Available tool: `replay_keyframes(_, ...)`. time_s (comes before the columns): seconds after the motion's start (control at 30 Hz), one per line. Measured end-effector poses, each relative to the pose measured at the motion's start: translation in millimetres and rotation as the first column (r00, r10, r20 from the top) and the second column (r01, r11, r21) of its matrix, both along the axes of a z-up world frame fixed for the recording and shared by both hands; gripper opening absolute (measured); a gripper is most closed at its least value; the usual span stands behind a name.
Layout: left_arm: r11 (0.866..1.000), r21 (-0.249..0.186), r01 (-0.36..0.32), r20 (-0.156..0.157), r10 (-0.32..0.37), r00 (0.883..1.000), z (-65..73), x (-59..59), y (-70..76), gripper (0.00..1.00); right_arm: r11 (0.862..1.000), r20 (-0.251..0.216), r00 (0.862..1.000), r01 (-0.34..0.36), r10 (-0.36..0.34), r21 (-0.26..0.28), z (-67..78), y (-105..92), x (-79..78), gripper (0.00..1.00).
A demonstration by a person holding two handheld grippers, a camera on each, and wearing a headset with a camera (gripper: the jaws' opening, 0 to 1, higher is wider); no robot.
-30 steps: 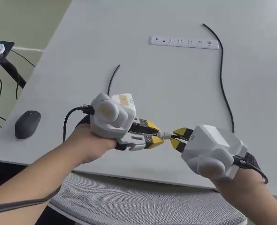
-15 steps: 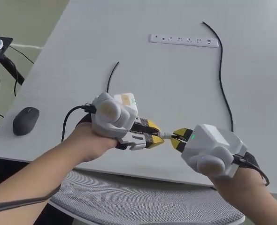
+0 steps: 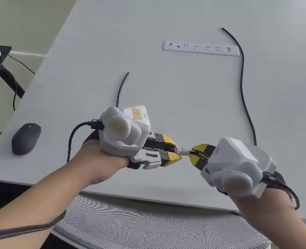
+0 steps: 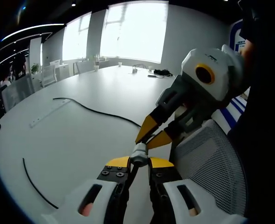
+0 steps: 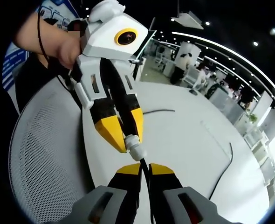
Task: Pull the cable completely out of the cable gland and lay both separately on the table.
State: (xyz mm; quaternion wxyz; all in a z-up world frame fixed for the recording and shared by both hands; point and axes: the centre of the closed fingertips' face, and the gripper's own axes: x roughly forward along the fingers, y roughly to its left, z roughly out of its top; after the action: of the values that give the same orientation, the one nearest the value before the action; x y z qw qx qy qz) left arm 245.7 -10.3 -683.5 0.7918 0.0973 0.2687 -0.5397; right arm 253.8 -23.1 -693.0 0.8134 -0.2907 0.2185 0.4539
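Above the table's near edge (image 3: 142,197) my two grippers meet tip to tip. The left gripper (image 3: 176,152) is shut on a small white cable gland (image 3: 184,151); in its own view the gland (image 4: 138,152) sits at the yellow tips of the left gripper (image 4: 140,162). The right gripper (image 3: 194,153) faces it from the right, shut on the thin black cable (image 5: 145,167) that leaves the gland (image 5: 135,147) and runs between the tips of the right gripper (image 5: 144,169). The cable's length past those jaws is hidden.
A white power strip (image 3: 200,48) lies at the table's far side, its black cord (image 3: 245,96) trailing toward me on the right. A short loose black cable (image 3: 122,89) lies left of centre. A dark mouse (image 3: 26,138) sits at the left edge. A mesh chair seat (image 3: 142,223) is below.
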Motion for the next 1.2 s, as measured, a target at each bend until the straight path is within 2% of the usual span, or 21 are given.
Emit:
replay_keyframes(0.2,1.000,0.000,0.001,0.002,-0.001,1.000,0.3,0.6,0.7,0.15,1.000,-0.017,1.000,0.016,-0.016,0.009,-1.9,-3.0,1.1,0.00)
replay_keyframes(0.47,1.000,0.001,0.000,0.005,0.000,1.000,1.6,1.0,4.1,0.15,0.997,-0.052,0.996,0.071,-0.069,0.022,-9.2,-14.3,6.8,0.00)
replay_keyframes(0.77,1.000,-0.008,-0.004,0.008,0.004,1.000,2.3,2.2,2.6,0.15,0.987,-0.107,0.982,0.158,-0.153,0.040,-20.0,-29.3,12.4,0.00)
replay_keyframes(0.93,1.000,-0.012,-0.008,0.006,0.009,1.000,2.1,3.4,2.5,0.15,0.973,-0.151,0.964,0.227,-0.219,0.042,-29.2,-40.3,15.8,0.00)
replay_keyframes(1.07,1.000,-0.022,-0.016,0.002,0.016,1.000,4.3,4.6,4.7,0.15,0.958,-0.194,0.942,0.286,-0.274,0.033,-40.1,-53.3,17.5,0.00)
replay_keyframes(1.17,0.999,-0.029,-0.023,0.004,0.023,1.000,5.8,5.6,6.3,0.15,0.937,-0.248,0.912,0.347,-0.328,0.039,-49.9,-64.9,17.7,0.00)
replay_keyframes(1.2,0.999,-0.030,-0.024,0.003,0.024,1.000,6.0,5.5,6.3,0.15,0.934,-0.256,0.907,0.356,-0.335,0.038,-52.1,-67.4,17.8,0.00)
